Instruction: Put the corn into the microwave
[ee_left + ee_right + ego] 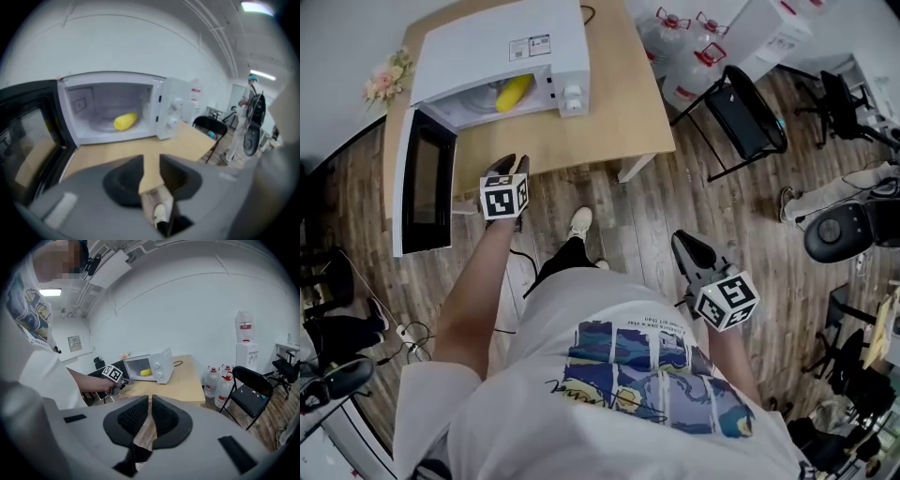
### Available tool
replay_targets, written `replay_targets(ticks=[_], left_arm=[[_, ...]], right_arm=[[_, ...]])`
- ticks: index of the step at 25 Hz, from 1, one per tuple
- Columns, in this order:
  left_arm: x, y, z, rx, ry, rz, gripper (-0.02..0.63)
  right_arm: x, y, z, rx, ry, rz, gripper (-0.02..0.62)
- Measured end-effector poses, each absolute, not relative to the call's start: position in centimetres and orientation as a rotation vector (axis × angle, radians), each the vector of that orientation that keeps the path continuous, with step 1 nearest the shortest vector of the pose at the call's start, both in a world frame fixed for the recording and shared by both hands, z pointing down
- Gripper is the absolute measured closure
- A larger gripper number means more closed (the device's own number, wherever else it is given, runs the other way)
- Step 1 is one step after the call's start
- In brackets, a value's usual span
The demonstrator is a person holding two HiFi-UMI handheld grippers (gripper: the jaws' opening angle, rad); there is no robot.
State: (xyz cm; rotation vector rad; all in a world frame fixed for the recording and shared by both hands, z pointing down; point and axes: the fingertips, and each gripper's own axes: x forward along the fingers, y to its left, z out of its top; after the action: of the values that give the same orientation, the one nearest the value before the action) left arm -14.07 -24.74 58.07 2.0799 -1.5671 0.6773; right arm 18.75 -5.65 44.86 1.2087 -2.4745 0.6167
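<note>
The corn lies inside the open microwave on the wooden surface, my left gripper in front of it with fingers slightly apart and empty, my right gripper well back, fingers all but together on nothing.

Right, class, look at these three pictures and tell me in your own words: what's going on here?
A person holds a two-jaw gripper in each hand, facing a white microwave on a wooden table. Its door stands open and the corn already lies inside. The left gripper is by the open door, jaws slightly apart with nothing between them. The right gripper is back near the person's body, jaws almost together, also empty.
</note>
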Motion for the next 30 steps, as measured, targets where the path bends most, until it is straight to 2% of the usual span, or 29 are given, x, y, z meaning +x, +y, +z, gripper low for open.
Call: replay_targets(ticks=[8,20,30], left_arm=[[-10.9,-16.7,55.7,2.167,-1.457,0.577,0.594],[-3.3,-8.5,52.1,2.341,-1.117,0.458,0.597],[-2.8,-5.9,51.6,2.358,-1.074,0.465,0.598]], right_arm=[[17.3,-2.1,45.5,1.14,-2.524,0.588,0.58],[16.9,1.3,45.6,1.117,-2.535,0.583,0.584],[15.4,2.2,45.1,1.072,-2.57,0.55,0.586]])
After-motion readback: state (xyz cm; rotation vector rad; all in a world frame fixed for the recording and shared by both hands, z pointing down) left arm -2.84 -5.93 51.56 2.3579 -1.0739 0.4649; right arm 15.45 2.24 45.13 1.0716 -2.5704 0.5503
